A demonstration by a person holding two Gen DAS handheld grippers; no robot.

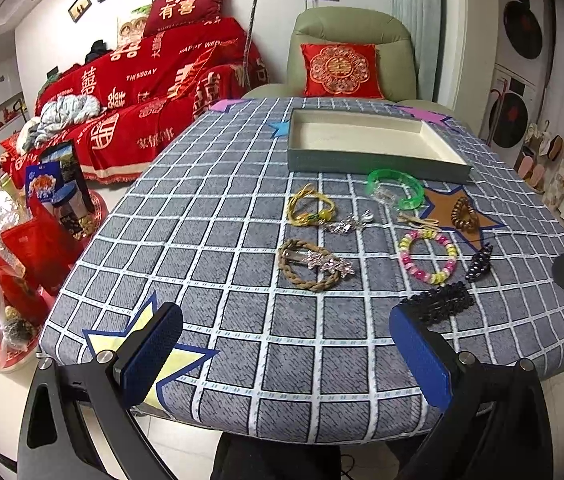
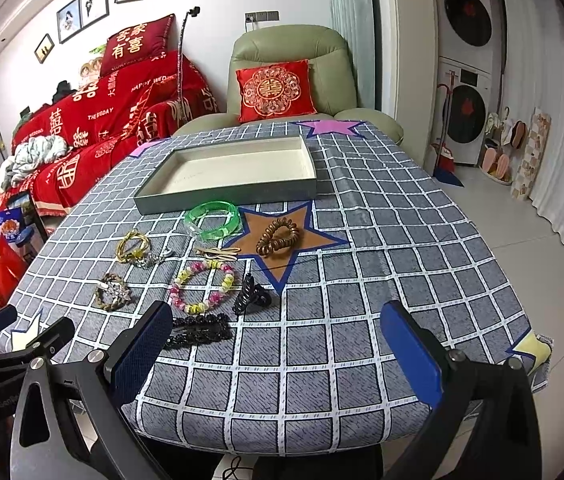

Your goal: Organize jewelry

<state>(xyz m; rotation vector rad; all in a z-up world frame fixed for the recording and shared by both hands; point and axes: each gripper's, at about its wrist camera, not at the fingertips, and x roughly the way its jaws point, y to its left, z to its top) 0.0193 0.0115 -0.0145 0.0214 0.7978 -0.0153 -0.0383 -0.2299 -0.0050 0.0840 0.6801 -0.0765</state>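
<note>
Both the left tongs [image 1: 286, 354] and right tongs [image 2: 277, 354] gaped apart. Bracelets, hair ties and black clips [image 2: 197, 332] lay scattered mid-surface, before the empty tray [image 2: 225, 200].

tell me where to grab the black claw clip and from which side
Grip the black claw clip across its ridged spine, coming down from above. It stands up off the tablecloth, so the spine is the raised part, and closing across it avoids the teeth. The right gripper, open, looks nearer, though the beaded bracelet lies close on the clip's left.

Both grippers have black angular frames with silver screws, and fingers [image 1: 153, 354] faced with textured blue pads.
</note>
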